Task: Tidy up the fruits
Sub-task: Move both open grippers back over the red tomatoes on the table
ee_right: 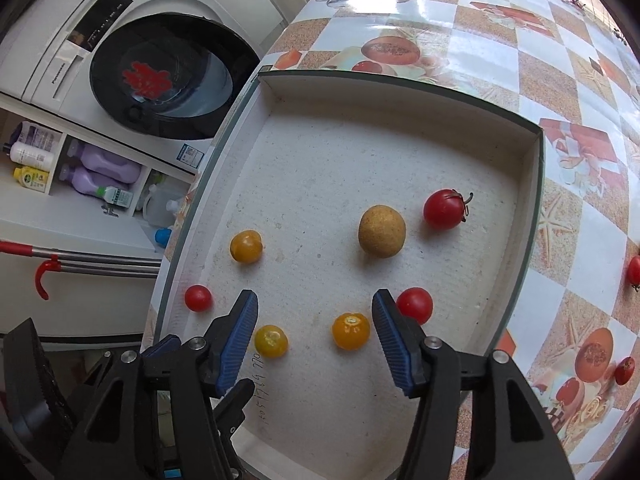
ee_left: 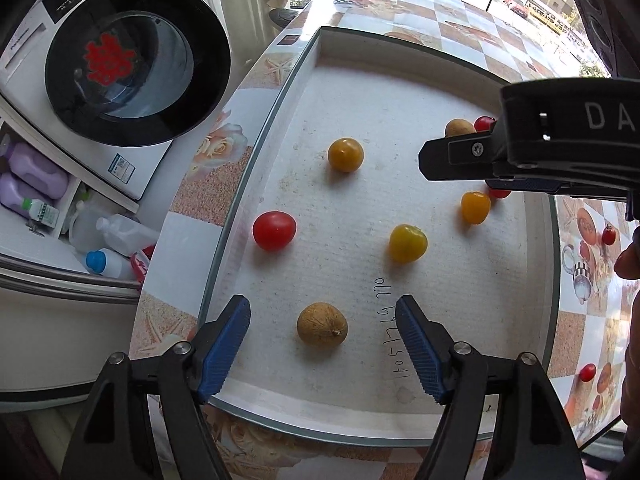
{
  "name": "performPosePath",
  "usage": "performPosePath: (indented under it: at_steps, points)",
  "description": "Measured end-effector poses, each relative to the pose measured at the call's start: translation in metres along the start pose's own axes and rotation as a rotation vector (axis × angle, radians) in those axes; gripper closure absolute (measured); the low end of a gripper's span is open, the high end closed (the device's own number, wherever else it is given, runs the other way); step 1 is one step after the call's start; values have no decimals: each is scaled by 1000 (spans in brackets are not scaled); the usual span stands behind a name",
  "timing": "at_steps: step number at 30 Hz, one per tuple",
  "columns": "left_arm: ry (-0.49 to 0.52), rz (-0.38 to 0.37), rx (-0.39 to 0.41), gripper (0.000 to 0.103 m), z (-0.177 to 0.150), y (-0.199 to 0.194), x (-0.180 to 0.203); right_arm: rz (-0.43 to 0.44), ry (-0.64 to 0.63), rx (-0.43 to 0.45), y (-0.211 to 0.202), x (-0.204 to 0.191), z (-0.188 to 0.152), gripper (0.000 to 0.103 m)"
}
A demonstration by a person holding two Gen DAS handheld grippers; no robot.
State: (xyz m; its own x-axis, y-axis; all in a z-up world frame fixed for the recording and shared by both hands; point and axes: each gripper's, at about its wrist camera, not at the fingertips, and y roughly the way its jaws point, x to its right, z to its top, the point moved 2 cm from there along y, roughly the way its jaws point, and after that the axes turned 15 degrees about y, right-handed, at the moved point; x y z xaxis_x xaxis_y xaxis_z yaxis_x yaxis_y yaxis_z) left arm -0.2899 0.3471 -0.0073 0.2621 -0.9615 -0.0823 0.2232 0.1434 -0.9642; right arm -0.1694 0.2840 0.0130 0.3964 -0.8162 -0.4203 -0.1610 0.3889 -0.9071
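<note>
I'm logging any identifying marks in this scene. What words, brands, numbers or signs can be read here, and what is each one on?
"DA": raised letters on the right tongs' body, cut off at the left wrist view's edge.
"Panasonic": washing machine front, small but legible.
Red double-happiness paper sign: on the washer door.
Handwritten digits on the tray floor: roughly "770 6927 5041", uncertain.
Washer panel text, blue sticker and bottle labels: too small to read.

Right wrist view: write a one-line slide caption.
Open right gripper above an orange tomato in a white tray.
</note>
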Motion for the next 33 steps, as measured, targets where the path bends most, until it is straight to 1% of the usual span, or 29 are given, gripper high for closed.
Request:
performPosePath:
  at_steps: [1,2,3,10,15,21,28,33]
  points:
    - [2,1,-1,27,1,-1,0,9,8,6,-4,1,0,29]
    - [3,0,-1,27,1,-1,2,16,15,15,-9,2,0,24]
    - [6,-1,-2,27,2,-2,3,21,23,23,-13,4,0,22]
    - [54,17,0,27,10,-6,17,34,79,56,-41,27,1,22]
    - [87,23,8,27,18,-10,29,27,128,88,-59,51,2,22]
    - [130,18,16,27,27,-15,47,14,181,114,-72,78,1,22]
    - [173,7,39,27,36,-25,71,-20,223,142,-90,115,-7,22]
    - [213,-12,58,27,43,-31,93,-56,279,151,-100,151,-10,22]
